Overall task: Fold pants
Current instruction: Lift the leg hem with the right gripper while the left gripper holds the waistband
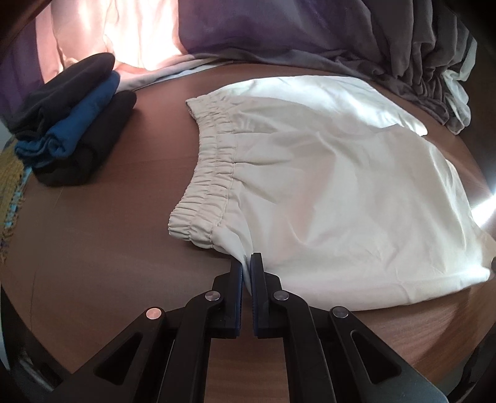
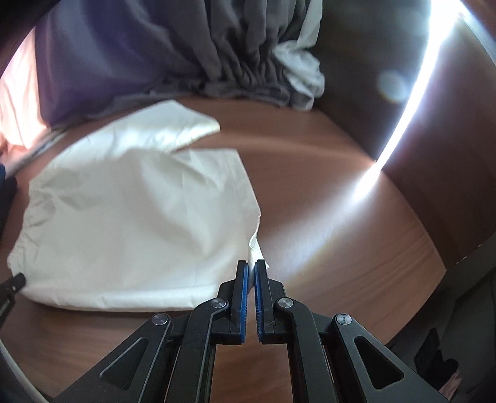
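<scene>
The left claw (image 1: 247,263) is squeezed almost all the way closed. Its blue pads (image 1: 256,279) pinch a bit of the cream pants (image 1: 325,186) at the near edge, just below the stretchy waistband (image 1: 210,161). The pants lie flat on the brown table (image 1: 108,263), with the waistband on the left and the legs going off to the right.

On the far left of the table sits a pile of folded clothes (image 1: 74,130), black on top, blue in the middle and black at the bottom. It is well apart from the pants. Behind the table hangs a purple and pink curtain (image 1: 248,24). At the far right lies a bunched-up grey cloth (image 1: 434,71) with some white cloth next to it.

The right claw (image 2: 251,268) is also squeezed nearly closed. It pinches the near right corner of the pants at a leg end, and the corner lifts up a little from the table. The left claw's tip peeks in at the left edge of the right camera view. Bright light streaks over the table on the right.
</scene>
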